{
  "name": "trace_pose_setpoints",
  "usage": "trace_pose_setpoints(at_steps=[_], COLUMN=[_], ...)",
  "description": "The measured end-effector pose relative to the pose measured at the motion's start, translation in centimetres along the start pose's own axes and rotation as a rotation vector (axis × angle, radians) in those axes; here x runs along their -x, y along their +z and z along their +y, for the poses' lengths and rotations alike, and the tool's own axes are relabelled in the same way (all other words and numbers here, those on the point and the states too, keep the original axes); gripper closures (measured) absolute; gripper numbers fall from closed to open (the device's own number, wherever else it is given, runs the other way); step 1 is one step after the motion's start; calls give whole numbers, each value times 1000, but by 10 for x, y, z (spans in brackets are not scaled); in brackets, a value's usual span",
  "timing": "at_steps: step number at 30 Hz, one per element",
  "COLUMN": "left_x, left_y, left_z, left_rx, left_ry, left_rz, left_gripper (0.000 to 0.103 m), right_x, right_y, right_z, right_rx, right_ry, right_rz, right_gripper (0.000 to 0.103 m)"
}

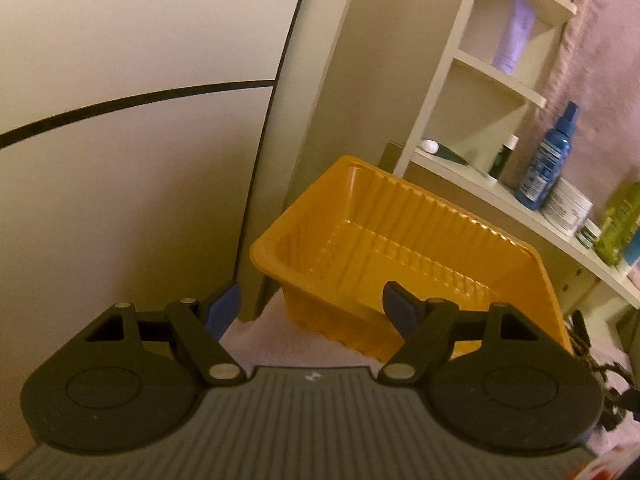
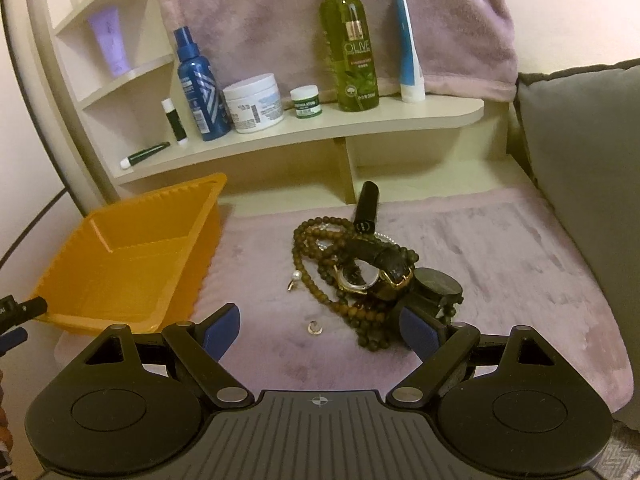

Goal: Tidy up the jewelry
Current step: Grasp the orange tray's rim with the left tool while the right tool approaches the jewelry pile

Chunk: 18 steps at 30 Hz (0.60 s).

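We hold our right gripper [image 2: 318, 326] low over the pink cloth [image 2: 500, 264], jaws apart and empty, aimed at the jewelry so the nearest piece can be taken first. Just ahead of the jaws lies a small ring [image 2: 315, 327], alone on the cloth. Beyond it sits the heap: a bead string [image 2: 316, 252] tangled around a gold watch [image 2: 362, 278], a black watch [image 2: 434, 286] touching its right side, and a pearl earring [image 2: 295, 278] just left. A black tube [image 2: 366, 208] leans at the back.

Our left gripper [image 1: 316, 306] hangs with jaws apart, empty, facing the yellow tray [image 1: 400, 248], which is tilted and bare inside, probably waiting to receive pieces. Behind it, the shelf [image 2: 304, 130] carries bottles.
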<state>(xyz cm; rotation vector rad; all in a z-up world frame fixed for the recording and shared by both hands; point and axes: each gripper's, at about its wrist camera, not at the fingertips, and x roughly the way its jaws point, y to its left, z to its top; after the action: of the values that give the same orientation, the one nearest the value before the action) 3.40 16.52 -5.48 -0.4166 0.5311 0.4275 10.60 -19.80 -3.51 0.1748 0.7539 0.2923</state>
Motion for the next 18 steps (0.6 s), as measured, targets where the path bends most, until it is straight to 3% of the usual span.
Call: trace_pose_setpoints(at_steps=[10,18], left_x=[-36,-52], left_y=[-1,2], left_z=[-3,-6], left_rx=[-22,-46], left_ry=[-15,-1], left_rz=[-34,-56], left_gripper=[36,53], right_x=[-17,-22], right_y=[8,11], right_z=[-8,-13], right_rx=[-14,-16], right_ry=[-50,-72], right_rz=[8,4], right_gripper=[16,16])
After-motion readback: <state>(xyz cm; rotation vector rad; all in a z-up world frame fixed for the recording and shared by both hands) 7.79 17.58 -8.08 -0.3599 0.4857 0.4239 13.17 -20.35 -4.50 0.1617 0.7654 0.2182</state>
